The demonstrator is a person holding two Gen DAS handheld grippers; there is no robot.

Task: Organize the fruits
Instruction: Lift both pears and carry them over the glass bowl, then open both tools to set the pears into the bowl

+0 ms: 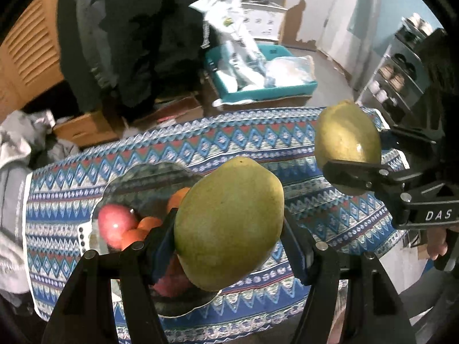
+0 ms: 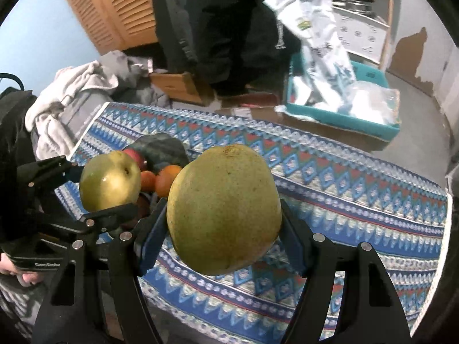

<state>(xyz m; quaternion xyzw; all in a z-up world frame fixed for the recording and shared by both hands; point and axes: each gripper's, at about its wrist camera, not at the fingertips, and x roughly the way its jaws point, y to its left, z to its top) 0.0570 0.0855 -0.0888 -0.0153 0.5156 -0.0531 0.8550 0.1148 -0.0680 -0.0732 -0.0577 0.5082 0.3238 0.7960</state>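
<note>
My left gripper [image 1: 229,229] is shut on a yellow-green pear [image 1: 229,226], held above a shiny steel tray [image 1: 152,175]. The tray holds a red apple [image 1: 116,223] and several oranges [image 1: 178,199]. My right gripper [image 2: 223,223] is shut on a second yellow-green pear [image 2: 223,212], held above the patterned cloth. In the left wrist view the right gripper [image 1: 361,157] and its pear [image 1: 345,140] are at the right. In the right wrist view the left gripper [image 2: 94,189] and its pear [image 2: 110,180] are at the left, above the tray [image 2: 160,149].
The table is covered by a blue, red and white patterned cloth [image 2: 344,189]. Beyond it on the floor are a teal bin [image 2: 344,120] with plastic bags, cardboard boxes [image 2: 178,86] and a heap of grey clothes [image 2: 74,97]. A person in dark clothes [image 2: 223,28] stands behind.
</note>
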